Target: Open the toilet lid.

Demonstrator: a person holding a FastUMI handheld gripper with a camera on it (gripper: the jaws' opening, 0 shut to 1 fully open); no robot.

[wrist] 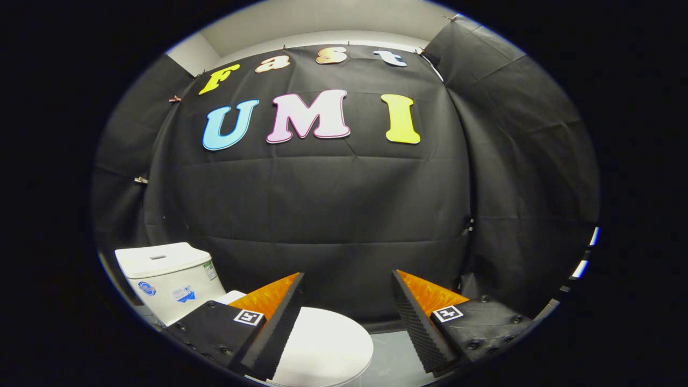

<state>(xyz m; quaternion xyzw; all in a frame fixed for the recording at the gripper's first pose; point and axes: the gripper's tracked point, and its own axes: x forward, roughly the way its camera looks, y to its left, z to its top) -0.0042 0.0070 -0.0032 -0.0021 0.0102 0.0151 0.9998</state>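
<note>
Toilet lid closed, below the spread gripper fingers.

Tank behind lid; gripper fingers parted above.

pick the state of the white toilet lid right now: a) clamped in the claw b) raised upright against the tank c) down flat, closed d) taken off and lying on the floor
c: the smooth white oval toilet lid lies flat and closed in front of the white ceramic tank, while the claw hangs open above it, its fingers spread and touching nothing.
</note>
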